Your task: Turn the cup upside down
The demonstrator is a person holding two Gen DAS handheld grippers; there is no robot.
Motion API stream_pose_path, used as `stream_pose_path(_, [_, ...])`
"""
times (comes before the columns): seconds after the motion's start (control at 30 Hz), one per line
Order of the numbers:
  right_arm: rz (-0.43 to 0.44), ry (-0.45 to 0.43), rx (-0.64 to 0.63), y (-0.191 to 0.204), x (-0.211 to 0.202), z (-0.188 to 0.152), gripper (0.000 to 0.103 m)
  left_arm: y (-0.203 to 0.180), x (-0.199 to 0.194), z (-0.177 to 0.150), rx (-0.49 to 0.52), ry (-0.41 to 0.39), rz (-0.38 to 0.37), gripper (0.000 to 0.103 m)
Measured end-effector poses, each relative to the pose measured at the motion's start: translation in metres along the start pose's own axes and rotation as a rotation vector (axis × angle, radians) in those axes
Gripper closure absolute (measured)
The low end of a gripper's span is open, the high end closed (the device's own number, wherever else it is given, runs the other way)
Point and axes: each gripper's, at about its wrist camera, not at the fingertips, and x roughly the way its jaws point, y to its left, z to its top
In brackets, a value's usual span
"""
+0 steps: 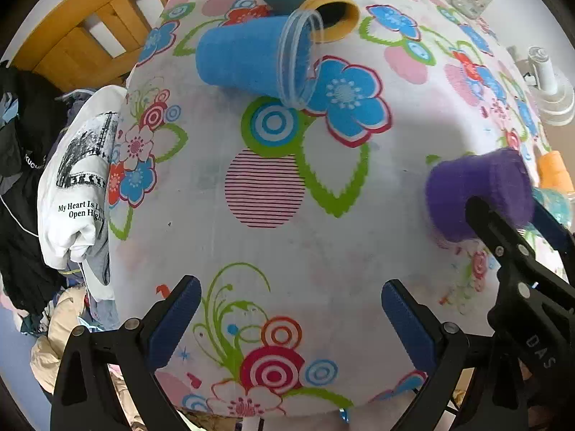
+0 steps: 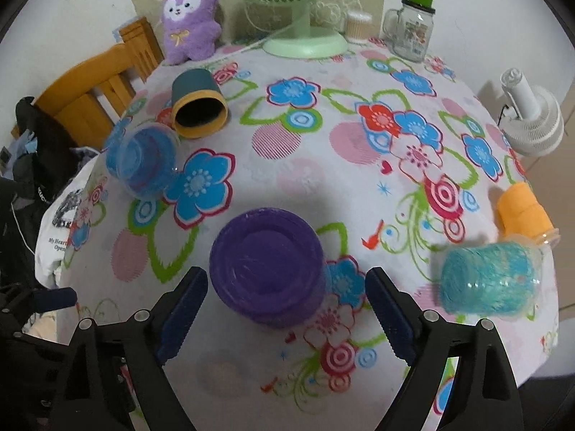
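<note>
Two grippers over a floral-cloth table [image 2: 359, 179]. Right gripper [image 2: 287, 309]: fingers [image 2: 185, 309] spread wide, holding nothing. Purple cup [image 2: 267, 265] stands upside down on the table, flat base up, sitting between the two fingers and slightly forward of the tips; small gaps on both sides, no contact visible. In the left wrist view the same purple cup [image 1: 478, 194] shows at the right edge with the right gripper [image 1: 510, 226] straddling it from behind; cup is blurred there.

Left gripper [image 1: 291, 316]: fingers [image 1: 176, 319] wide open, empty, only tablecloth between them. Purple cup is well off to its right.

Other cups on the table, all lying on their sides: blue cup with clear outer shell [image 1: 251, 61] toward the far left, mouth pointing right; dark teal cup with yellow rim [image 1: 309, 3] just behind it, touching or nearly touching at the rims. Turquoise cup [image 2: 488, 280] near the right edge of the table, just right of the right gripper; orange cup [image 2: 524, 212] just behind that.

Back of the table: purple plush toy [image 2: 190, 18], green fan base [image 2: 305, 43], glass mug jar with green lid [image 2: 413, 25]. White fan [image 2: 532, 118] at right. Wooden chair [image 2: 93, 82] at left, clothes pile [image 1: 72, 186] beside the table.
</note>
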Motion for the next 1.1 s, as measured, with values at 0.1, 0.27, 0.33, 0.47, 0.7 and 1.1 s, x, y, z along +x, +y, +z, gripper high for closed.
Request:
stream_pose_path(0.1, [0.004,0.042,0.004,-0.003,-0.006,0.002,0.012,-0.006,-0.010,-0.001,0.025,-0.008,0.018,0.001])
stream_pose_path(0.27, [0.000,0.059,0.005,-0.007,-0.023,0.005,0.012,-0.013,-0.031,0.000,0.050,-0.042,0.022,0.002])
stream_pose_path(0.33, [-0.002,0.053,0.009,-0.009,-0.033,0.007,0.012,-0.015,-0.040,0.001,0.062,-0.063,0.024,0.002])
stream_pose_path(0.47, [-0.017,0.020,0.001,-0.013,-0.060,0.013,0.012,-0.018,-0.064,0.000,0.064,-0.112,0.035,0.002])
stream_pose_path(0.7, [-0.035,-0.051,-0.008,-0.020,-0.105,0.025,0.012,-0.017,-0.105,-0.003,0.057,-0.192,-0.003,0.001])
stream_pose_path(1.1, [-0.066,-0.165,-0.016,-0.024,-0.166,0.039,0.012,-0.022,-0.165,-0.011,0.048,-0.352,-0.003,0.001])
